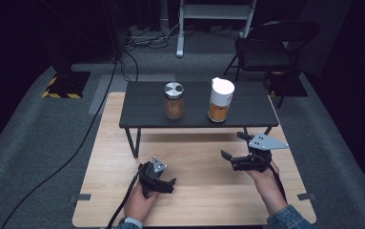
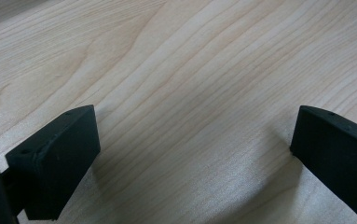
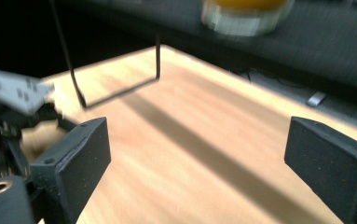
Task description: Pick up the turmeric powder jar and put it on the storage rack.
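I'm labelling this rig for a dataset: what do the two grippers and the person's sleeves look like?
Both the left gripper and the right gripper are black with blocky jaws. Each carries a grey three-cornered plate with holes and trails a black cable. The right sleeve is blue denim.

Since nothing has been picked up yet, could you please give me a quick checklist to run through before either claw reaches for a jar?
1. Left claw open and holding nothing: ok.
2. Right claw open and holding nothing: ok.
3. Silver-lidded jar upright on the dark shelf: ok.
4. White-lidded jar upright on that shelf: ok.
5. Jars standing apart, with room for a claw between them: ok.
6. Lids screwed tight: cannot tell.
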Demonstrator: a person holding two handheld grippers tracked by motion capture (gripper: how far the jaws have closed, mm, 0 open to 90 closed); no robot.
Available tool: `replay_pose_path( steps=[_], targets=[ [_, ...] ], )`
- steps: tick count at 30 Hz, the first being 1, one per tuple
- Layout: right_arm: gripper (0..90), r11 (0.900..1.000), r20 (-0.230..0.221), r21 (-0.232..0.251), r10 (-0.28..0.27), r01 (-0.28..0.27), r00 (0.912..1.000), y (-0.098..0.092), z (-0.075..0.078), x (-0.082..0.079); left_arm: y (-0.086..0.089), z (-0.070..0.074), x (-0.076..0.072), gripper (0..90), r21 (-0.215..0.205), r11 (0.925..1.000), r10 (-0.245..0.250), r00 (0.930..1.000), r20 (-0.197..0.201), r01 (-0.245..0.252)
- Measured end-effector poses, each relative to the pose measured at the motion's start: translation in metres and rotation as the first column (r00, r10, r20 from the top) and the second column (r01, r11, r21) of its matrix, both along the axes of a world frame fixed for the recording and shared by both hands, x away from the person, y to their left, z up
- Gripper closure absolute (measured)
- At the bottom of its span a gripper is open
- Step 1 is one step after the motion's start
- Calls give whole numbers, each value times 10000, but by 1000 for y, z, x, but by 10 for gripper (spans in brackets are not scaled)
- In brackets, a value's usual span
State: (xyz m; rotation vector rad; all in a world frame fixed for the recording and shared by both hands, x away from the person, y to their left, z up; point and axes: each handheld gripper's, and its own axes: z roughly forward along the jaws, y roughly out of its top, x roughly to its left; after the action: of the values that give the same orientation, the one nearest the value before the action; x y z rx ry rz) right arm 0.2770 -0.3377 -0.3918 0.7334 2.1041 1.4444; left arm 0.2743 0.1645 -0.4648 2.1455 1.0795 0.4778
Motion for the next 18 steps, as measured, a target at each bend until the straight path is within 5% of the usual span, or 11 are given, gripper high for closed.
replay_pose_path(
  steps=[8,18],
  targets=[
    [34,9965,-1254,-836,-131,26,9920,5,-43,10,0,0,0,11,-2,10000,-6,10000,12,6],
    [27,9865,-1983,-1613,-598,276,9783,2,-59,15,-1,0,-2,10,-25,9999,125,9999,17,-125]
  ],
)
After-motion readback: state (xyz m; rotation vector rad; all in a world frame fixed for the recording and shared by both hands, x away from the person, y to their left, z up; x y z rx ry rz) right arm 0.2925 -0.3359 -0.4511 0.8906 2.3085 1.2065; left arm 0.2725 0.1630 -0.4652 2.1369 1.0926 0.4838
